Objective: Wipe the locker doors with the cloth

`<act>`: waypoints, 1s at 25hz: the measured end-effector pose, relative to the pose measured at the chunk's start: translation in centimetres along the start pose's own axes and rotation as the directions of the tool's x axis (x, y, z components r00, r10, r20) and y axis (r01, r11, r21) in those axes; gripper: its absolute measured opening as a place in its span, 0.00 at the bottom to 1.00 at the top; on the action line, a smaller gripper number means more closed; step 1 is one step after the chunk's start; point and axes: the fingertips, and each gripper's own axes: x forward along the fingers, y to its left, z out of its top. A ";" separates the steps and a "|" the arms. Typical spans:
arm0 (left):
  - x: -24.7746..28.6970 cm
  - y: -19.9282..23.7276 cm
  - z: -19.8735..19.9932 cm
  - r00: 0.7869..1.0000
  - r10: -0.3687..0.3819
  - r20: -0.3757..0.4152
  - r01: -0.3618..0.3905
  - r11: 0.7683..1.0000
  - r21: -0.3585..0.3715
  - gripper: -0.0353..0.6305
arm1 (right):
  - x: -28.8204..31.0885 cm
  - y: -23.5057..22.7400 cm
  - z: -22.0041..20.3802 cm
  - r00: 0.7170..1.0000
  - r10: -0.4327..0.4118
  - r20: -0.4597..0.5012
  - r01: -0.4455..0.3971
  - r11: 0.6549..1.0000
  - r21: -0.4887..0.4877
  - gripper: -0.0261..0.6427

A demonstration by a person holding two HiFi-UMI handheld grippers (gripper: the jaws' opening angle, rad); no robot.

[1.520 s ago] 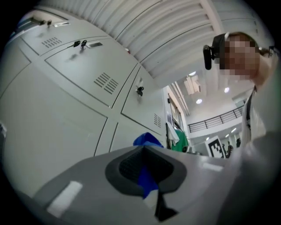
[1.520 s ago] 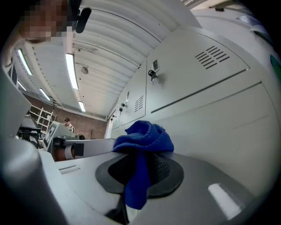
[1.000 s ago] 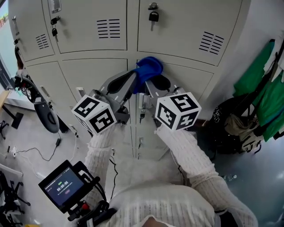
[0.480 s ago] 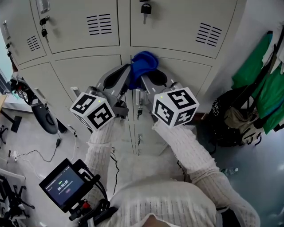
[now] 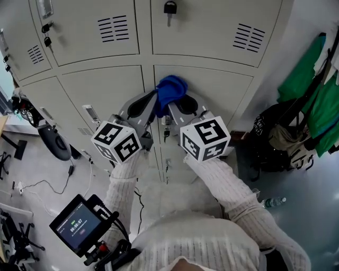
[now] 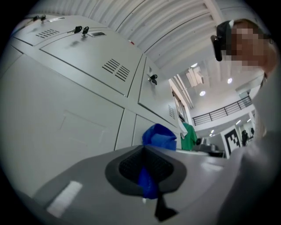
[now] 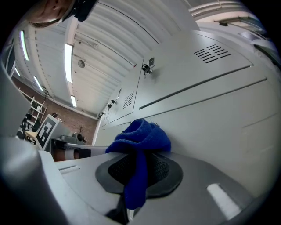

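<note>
Right now both grippers meet on one blue cloth in the upper centre of the head view. The left gripper comes in from the lower left and the right gripper from the lower right, so their tips converge in a narrow V with the marker cubes low and apart.

Each gripper's own view shows its jaws closed with a strip of cloth pinched between the dark pads. In the left gripper view the strip is thin and short. In the right gripper view a longer tail hangs down through the pads.

The cloth is bunched into a rounded lump just past the jaw tips. Its long axis runs along the jaws, with the lump end pointing at the lockers and the tails pointing back toward the person. The lump sits at the upper left corner of a middle-row door, just right of the vertical seam, and looks to be touching the grey panel.

A padlock hangs on the door above, at the top edge. Green clothing hangs at the far right over a black bag. A small screen shows at the lower left.
</note>
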 end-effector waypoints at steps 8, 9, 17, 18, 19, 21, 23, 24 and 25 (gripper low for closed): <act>-0.9 0.2 -4.4 0.998 0.051 -0.040 -0.054 0.997 -0.053 0.06 | -1.0 0.1 -4.9 0.997 -0.002 -0.083 0.007 0.998 0.060 0.11; -1.0 0.3 -5.0 0.997 0.054 -0.049 -0.057 0.996 -0.062 0.06 | -1.2 0.1 -5.3 0.996 0.001 -0.086 0.005 0.997 0.078 0.11; -1.8 -0.1 -9.6 0.990 0.055 -0.133 -0.072 0.989 -0.131 0.06 | -2.2 -0.4 -7.7 0.994 -0.005 -0.110 0.020 0.991 0.135 0.11; -1.9 -0.2 -10.2 0.988 0.055 -0.142 -0.076 0.987 -0.142 0.06 | -2.4 -0.5 -8.3 0.992 -0.006 -0.122 0.023 0.990 0.140 0.11; -2.1 -0.3 -10.8 0.987 0.055 -0.152 -0.079 0.985 -0.151 0.06 | -2.6 -0.6 -8.9 0.991 -0.007 -0.133 0.027 0.989 0.147 0.11; -2.3 -0.5 -11.9 0.983 0.050 -0.175 -0.080 0.983 -0.164 0.06 | -3.0 -0.7 -10.0 0.990 -0.011 -0.143 0.033 0.987 0.155 0.11; -2.6 -0.7 -13.1 0.978 0.041 -0.205 -0.077 0.983 -0.167 0.06 | -3.5 -0.9 -11.0 0.989 -0.019 -0.145 0.040 0.988 0.148 0.11; -2.7 -0.7 -13.7 0.975 0.040 -0.219 -0.078 0.983 -0.168 0.06 | -3.7 -0.9 -11.5 0.988 -0.023 -0.150 0.045 0.989 0.142 0.11; -2.9 -0.7 -14.2 0.972 0.041 -0.231 -0.082 0.982 -0.172 0.06 | -3.8 -1.0 -11.9 0.987 -0.027 -0.157 0.049 0.989 0.138 0.11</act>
